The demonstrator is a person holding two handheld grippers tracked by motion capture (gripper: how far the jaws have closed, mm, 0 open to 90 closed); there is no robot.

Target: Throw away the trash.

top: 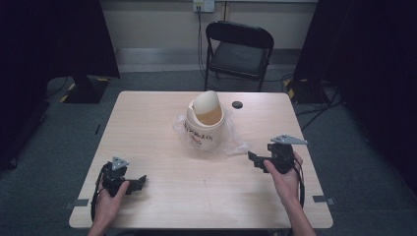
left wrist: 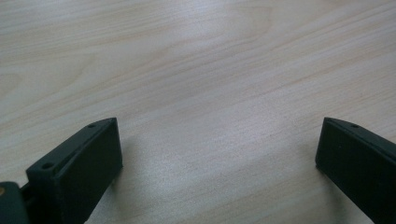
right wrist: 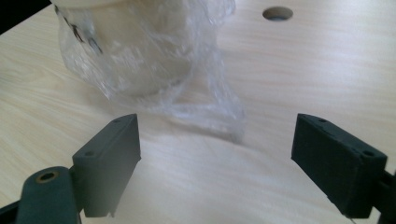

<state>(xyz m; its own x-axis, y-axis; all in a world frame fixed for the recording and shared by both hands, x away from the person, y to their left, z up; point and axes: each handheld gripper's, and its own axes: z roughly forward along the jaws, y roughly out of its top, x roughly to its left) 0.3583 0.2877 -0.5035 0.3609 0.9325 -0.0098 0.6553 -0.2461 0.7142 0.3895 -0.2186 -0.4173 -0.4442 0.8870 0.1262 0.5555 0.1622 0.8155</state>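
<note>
Holding both grippers low near the table's (top: 162, 196) near edge: left gripper (top: 140, 183) released, right gripper (top: 253, 158) released, aimed at my bin (top: 205, 120), bag (top: 236, 142) crumpled around it, toward far edge.

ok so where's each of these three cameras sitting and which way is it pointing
High view: fixed above the person's side, looking forward and down on the table, the cream bin in clear plastic wrap, a folding chair; both forearms, the left gripper and the right gripper show.
Left gripper view: rides the left gripper, facing bare tabletop between open jaws.
Right gripper view: rides the right gripper, facing the wrapped bin and the table's cable hole.
Shared: high and right gripper views both show bin, wrap and hole.
</note>
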